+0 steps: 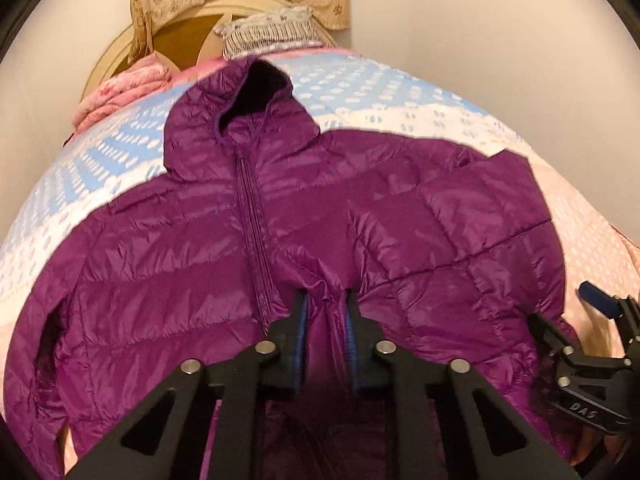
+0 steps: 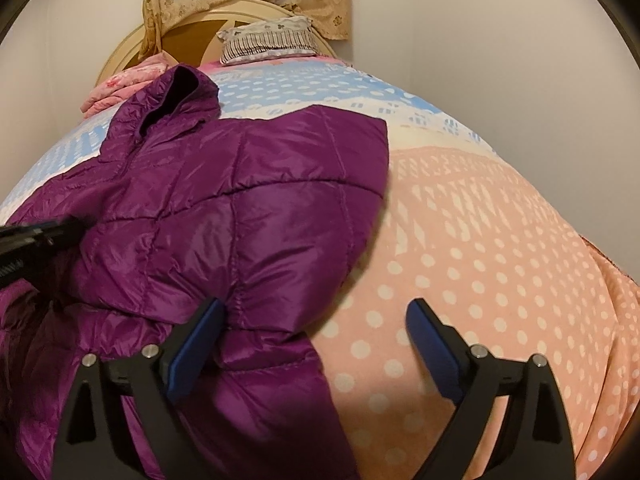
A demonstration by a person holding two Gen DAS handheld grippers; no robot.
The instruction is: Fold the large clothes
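Two grippers at purple jacket (image 1: 280, 208) hem, left gripper (image 1: 327, 300) pinching fabric, right gripper (image 2: 316, 316) spread wide

Left gripper (image 1: 327, 300) jaws pinched nearly closed; right gripper (image 2: 316, 312) jaws wide.

Black gripper (image 1: 327, 300), blue pads (image 2: 192, 344), silver screws.

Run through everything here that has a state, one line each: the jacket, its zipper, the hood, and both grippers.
Purple jacket: front up on the bed, one sleeve folded across.
Zipper: closed.
Hood: lying open.
Left gripper: shut, pinching jacket fabric.
Right gripper: open, jacket edge between its fingers.
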